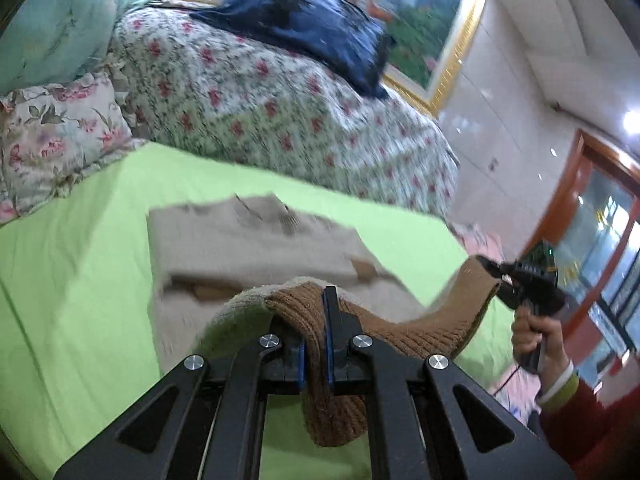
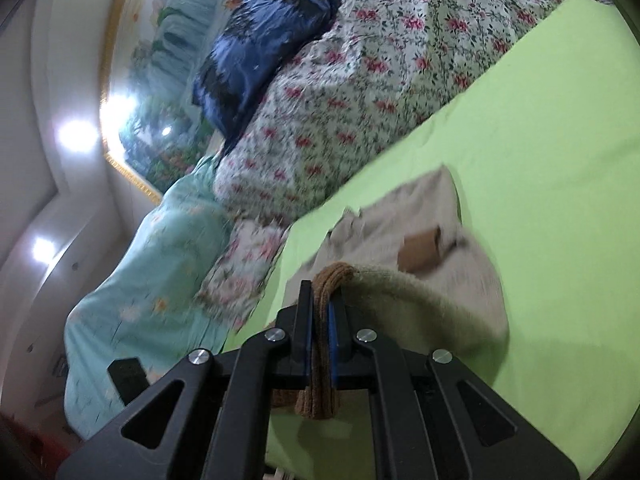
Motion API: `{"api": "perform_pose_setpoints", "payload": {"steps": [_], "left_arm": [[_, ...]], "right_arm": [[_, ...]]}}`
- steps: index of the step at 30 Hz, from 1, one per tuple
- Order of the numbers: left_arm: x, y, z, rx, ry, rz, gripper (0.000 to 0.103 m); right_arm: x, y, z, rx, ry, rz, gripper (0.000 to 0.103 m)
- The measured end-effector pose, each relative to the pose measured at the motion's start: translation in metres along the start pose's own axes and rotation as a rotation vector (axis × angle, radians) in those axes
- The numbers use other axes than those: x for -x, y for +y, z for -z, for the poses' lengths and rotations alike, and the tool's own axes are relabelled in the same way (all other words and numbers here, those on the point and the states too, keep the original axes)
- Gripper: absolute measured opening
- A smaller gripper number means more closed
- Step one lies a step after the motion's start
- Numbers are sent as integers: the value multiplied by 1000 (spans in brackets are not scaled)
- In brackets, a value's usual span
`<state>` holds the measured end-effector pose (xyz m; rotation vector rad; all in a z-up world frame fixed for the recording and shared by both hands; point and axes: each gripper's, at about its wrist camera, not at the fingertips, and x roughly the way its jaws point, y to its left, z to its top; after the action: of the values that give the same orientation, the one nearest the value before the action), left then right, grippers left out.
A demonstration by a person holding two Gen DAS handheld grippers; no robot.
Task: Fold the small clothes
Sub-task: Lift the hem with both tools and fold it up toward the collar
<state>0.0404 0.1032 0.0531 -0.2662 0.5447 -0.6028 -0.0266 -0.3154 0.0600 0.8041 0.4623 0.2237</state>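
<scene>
Hanging between both clamped claws, left gripper (image 1: pixel 316 332) and right gripper (image 2: pixel 320 320): sweater's brown hem (image 1: pixel 384 332).

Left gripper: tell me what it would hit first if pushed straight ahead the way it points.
Probably the sweater on the green sheet, straight beyond the left gripper, which is shut on the brown hem. Depth is blurred, so it might pass above it toward the floral quilt.

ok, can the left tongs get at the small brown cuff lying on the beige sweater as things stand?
Probably not yet. The left tongs are shut on the sweater's brown ribbed hem, lifted off the green sheet. The brown cuff lies uncovered ahead, but the tongs would have to let go of the hem first.
</scene>
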Motion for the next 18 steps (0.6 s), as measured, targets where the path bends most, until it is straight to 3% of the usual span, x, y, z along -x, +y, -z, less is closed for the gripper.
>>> {"api": "perform_pose_setpoints", "payload": {"steps": [9,18], "left_arm": [[-99,71,-69,103,-9,-103,5],[-188,134,-75,158,100,-208,6]], "right_arm": [[-96,-18,-74,-7,-12,119,7],[-193,-61,-95,26,95,267,7]]}}
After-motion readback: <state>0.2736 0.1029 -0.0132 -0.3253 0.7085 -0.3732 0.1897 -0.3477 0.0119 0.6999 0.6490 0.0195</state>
